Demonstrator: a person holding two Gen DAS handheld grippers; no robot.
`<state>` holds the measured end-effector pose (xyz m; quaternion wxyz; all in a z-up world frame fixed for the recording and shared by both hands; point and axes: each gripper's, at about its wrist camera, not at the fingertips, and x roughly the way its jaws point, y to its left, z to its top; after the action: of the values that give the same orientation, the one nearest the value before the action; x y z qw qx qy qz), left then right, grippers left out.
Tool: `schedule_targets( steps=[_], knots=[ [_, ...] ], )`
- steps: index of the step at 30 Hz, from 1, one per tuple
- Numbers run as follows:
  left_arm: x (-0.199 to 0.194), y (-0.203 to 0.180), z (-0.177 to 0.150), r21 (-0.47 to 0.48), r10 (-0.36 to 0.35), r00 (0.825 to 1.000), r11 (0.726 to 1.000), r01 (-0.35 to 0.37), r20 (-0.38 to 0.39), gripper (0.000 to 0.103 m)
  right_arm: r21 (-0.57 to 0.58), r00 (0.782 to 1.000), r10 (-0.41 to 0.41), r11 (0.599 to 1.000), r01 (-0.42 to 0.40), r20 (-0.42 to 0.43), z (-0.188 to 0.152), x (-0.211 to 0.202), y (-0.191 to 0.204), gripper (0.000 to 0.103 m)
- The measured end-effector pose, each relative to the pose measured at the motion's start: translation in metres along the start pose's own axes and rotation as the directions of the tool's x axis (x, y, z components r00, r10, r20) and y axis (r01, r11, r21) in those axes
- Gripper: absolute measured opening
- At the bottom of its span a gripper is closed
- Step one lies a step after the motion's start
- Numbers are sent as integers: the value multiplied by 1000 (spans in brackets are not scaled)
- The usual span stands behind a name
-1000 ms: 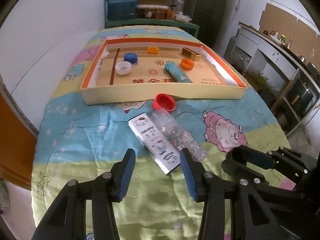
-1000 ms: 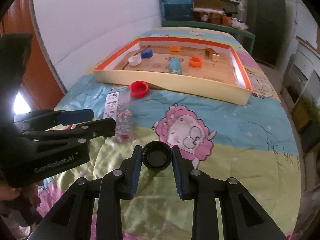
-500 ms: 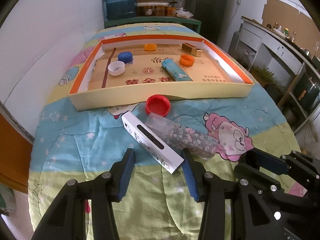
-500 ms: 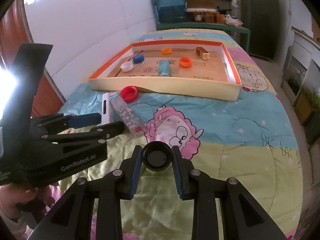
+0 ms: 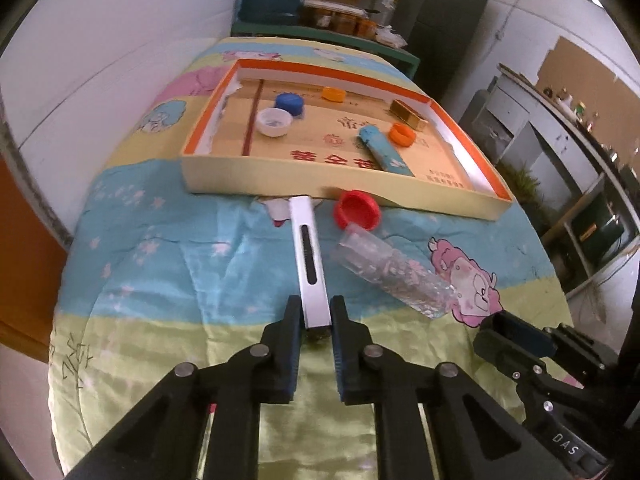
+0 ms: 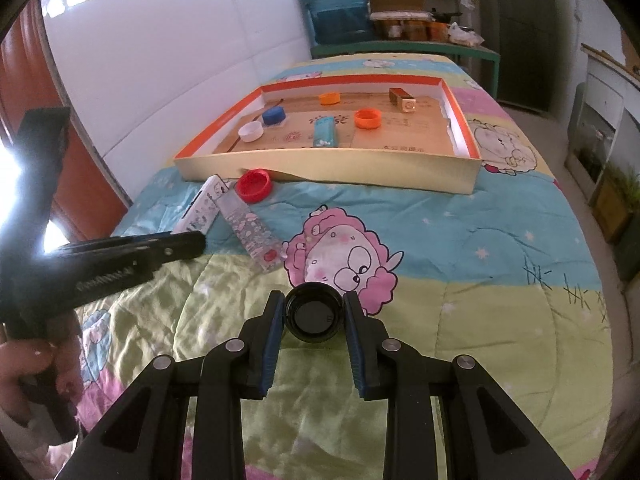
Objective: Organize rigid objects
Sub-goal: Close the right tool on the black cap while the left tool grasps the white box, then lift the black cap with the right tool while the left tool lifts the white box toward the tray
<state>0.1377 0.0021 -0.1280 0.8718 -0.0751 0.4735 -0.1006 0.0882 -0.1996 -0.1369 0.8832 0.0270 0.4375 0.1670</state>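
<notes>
My left gripper is shut on the near end of a slim white box that stands on its narrow edge on the quilt, pointing toward the tray. The same white box shows its printed face in the right wrist view, with the left gripper on it. A clear patterned case lies just right of it, and a red cap sits by the tray wall. My right gripper is shut on a black cap above the quilt.
A shallow cardboard tray with an orange rim holds a white cap, a blue cap, two orange caps, a blue lighter, a gold box and a thin stick. A white wall runs along the left; shelves and cabinets stand beyond.
The left gripper has shut on the white box, which has tipped from lying flat onto its narrow edge and now points at the tray. The right gripper keeps the black cap.
</notes>
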Motion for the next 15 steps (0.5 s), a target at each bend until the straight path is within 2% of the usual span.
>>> schedule_targets(
  steps=[5, 9, 15],
  knots=[
    [1, -4, 0, 27, 16, 1000, 999, -16, 13, 12, -7, 1000, 7, 1000, -7, -9, 0, 3, 5, 30],
    [0, -1, -1, 18, -2, 1000, 1000, 1, 25, 12, -7, 1000, 0, 1000, -1, -10, -1, 1, 6, 30],
    [-16, -3, -5, 52, 12, 997, 999, -16, 76, 12, -1, 1000, 7, 1000, -7, -14, 1, 0, 9, 30]
  ],
)
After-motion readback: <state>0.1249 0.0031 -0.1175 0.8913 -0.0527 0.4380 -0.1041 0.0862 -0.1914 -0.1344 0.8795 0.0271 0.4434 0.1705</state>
